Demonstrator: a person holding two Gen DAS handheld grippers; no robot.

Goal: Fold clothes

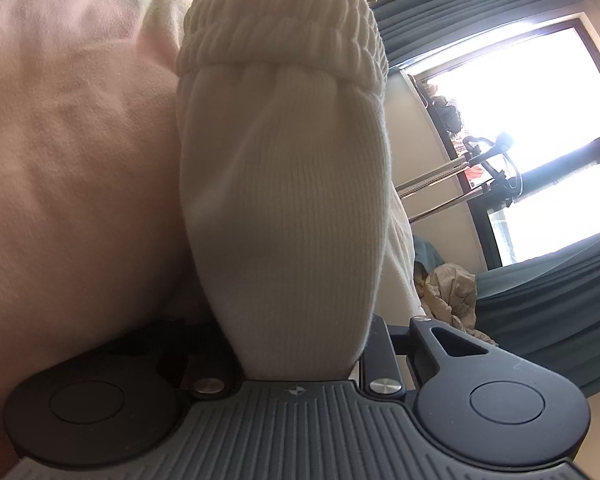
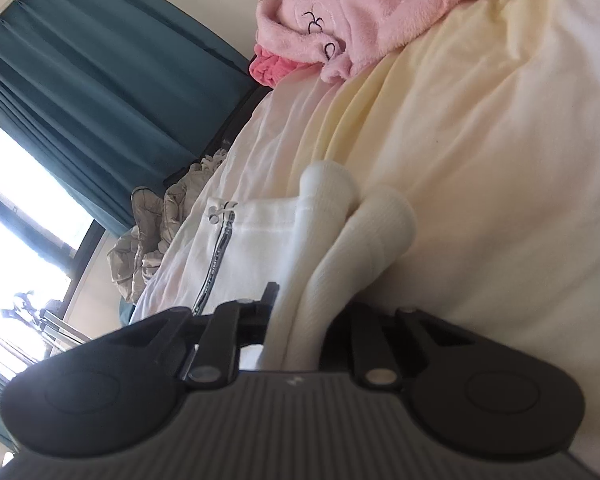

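Left wrist view: pale pink bedding fills the left side. Left gripper is clamped on a white ribbed sock; the sock runs from between the jaws straight away from the camera, cuff at the far end, pressed against the bedding. Right of it: crumpled beige cloth, teal curtain, bright window.

Right wrist view: teal curtain and window at left, crumpled grey cloth below them. White zip garment lies flat on the bed, just left of centre. Right gripper is closed on white ribbed socks, which rest on the garment's right edge and the cream blanket. Pink fleece garment sits near the bed's far edge.
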